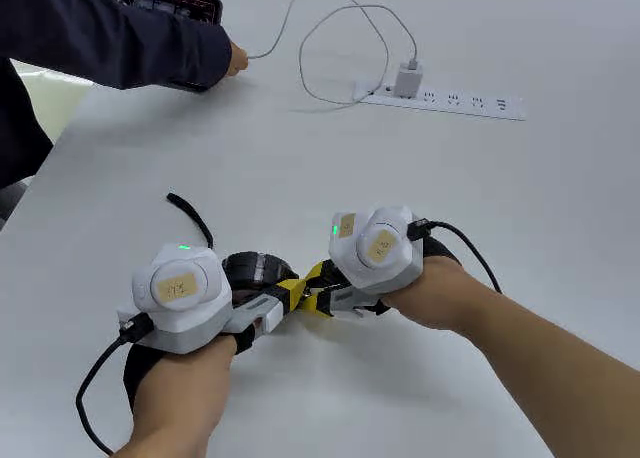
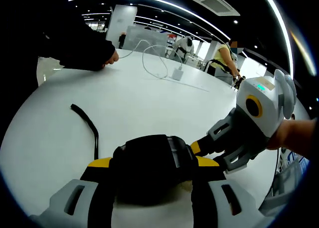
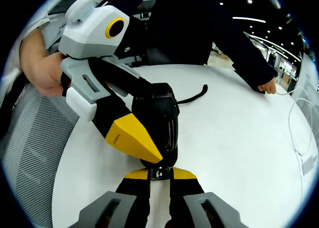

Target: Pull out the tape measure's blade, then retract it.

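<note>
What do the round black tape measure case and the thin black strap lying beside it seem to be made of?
The tape measure case: likely hard plastic, perhaps rubber-coated; matte black, moulded ridges, dull highlights.
The strap: probably woven fabric or soft rubber; it lies limp and curved, with no shine; too small to be sure.

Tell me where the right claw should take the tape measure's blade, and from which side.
Take the metal end tab at the mouth of the case, coming head-on from the side facing away from the left claw, which clamps the case. The right claw looks closed on it there, in line with the pull.
</note>
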Available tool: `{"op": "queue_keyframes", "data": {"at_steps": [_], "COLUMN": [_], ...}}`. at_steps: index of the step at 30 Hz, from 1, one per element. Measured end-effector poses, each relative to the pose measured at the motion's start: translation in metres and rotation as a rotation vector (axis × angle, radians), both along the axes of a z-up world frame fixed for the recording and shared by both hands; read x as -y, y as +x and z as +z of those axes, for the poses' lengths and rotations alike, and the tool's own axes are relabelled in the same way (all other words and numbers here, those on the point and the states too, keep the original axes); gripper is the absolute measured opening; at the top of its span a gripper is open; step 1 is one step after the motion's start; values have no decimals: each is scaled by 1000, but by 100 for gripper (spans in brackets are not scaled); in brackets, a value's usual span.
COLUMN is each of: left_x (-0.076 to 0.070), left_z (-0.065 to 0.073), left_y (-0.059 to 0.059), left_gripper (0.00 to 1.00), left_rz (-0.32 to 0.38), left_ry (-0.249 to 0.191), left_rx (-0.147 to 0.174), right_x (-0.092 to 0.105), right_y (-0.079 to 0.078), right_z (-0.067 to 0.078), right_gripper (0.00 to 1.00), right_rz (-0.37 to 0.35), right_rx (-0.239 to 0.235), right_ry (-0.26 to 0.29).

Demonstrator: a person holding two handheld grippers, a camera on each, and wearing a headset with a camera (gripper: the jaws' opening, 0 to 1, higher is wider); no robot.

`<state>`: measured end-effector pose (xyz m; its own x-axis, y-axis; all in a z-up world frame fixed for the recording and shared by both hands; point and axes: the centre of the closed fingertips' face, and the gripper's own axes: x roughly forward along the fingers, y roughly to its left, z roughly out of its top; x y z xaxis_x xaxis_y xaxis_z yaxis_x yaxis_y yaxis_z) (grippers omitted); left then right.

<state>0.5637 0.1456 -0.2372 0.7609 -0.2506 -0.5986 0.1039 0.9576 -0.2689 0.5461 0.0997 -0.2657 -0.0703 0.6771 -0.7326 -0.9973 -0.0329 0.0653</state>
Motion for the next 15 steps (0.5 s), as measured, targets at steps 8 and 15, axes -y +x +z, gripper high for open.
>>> {"op": "queue_keyframes", "data": {"at_steps": [8, 15], "left_x": [1, 1], "left_z": [0, -1], "left_y": [1, 2], "left_gripper": [60, 61], "left_rz": [-2, -4], "left_ry": [2, 11], "left_rx": [-10, -22], "right_x": [0, 0], "right_y": [0, 0], "right_z": [0, 0], "right_gripper": [11, 11], "right_rz": [1, -3], "right_rx": [8, 5], "right_ry": [-3, -4]}}
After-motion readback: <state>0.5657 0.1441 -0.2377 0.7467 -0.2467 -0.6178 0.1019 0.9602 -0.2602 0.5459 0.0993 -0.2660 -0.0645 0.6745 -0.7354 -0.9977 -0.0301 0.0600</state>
